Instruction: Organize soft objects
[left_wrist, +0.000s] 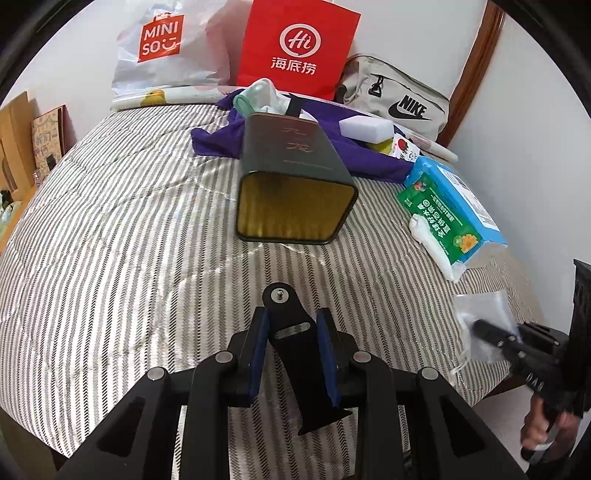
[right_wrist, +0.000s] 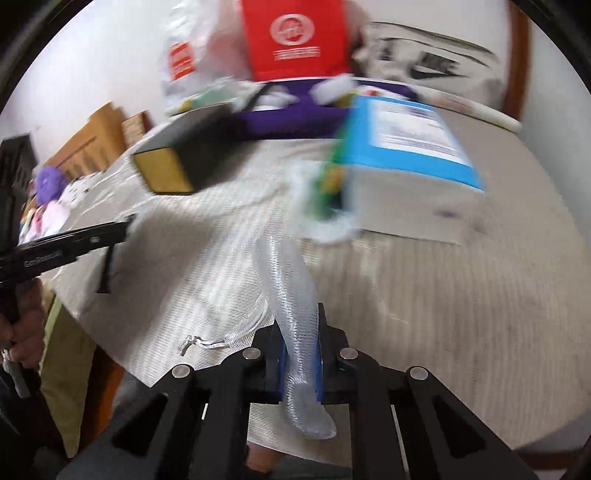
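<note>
Right gripper (right_wrist: 299, 354) clamped on a translucent mesh pouch (right_wrist: 291, 310), held just above the striped bedcover (left_wrist: 129, 221) near the bed's edge; its drawstring (right_wrist: 218, 341) trails left. Left gripper (left_wrist: 291, 332) closed on a black bracket (left_wrist: 295, 343) — the open dark tin (left_wrist: 291, 184) lies on its side ahead; the blue tissue pack (left_wrist: 454, 199) lies to its right.

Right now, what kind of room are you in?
Probably a bedroom. A striped quilt covers what looks like a bed, a wooden headboard stands against the wall, and shopping bags and a Nike pouch are piled at its far end.
</note>
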